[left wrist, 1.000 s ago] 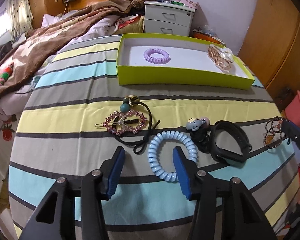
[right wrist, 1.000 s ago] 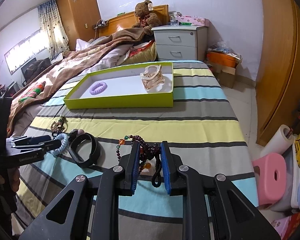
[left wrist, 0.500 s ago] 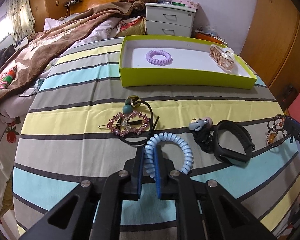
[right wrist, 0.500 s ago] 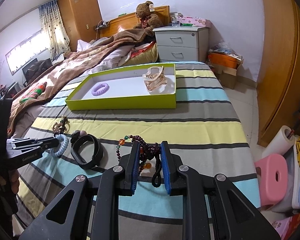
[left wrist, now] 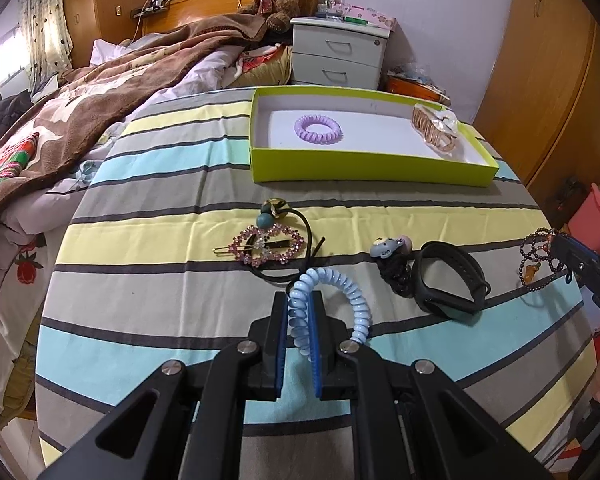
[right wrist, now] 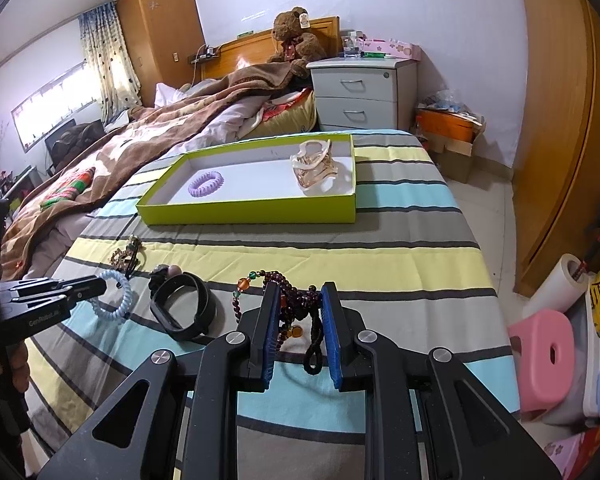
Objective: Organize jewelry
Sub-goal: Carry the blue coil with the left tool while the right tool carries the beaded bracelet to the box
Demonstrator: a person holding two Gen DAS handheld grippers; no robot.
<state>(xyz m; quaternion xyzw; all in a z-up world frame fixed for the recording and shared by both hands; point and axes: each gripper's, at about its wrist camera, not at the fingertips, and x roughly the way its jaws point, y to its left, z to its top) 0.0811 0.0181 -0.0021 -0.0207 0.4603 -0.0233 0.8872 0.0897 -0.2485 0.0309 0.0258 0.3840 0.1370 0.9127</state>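
Note:
My left gripper [left wrist: 299, 300] is shut on a pale blue spiral hair tie [left wrist: 352, 292], pinching its left side just above the striped bedspread [left wrist: 160, 280]. The same blue tie [right wrist: 118, 300] hangs from that gripper [right wrist: 100, 286] in the right wrist view. My right gripper [right wrist: 300, 296] is shut on a dark bead bracelet [right wrist: 284, 284] with orange and green beads. A lime green tray [left wrist: 372, 168] lies further back, holding a purple spiral tie [left wrist: 318, 129] and a tan claw clip [left wrist: 434, 130].
On the bedspread lie a pink rhinestone hair clip [left wrist: 266, 246], a black hair elastic with a green bead [left wrist: 266, 218], a black scrunchie with a grey charm [left wrist: 388, 250] and a black wristband [left wrist: 450, 282]. A brown blanket [left wrist: 80, 120] covers the left. A pink stool [right wrist: 540, 356] stands right of the bed.
My left gripper has closed from wide open onto the blue spiral tie and lifted its left side up off the bedspread. The right gripper has stayed shut on the bead bracelet.

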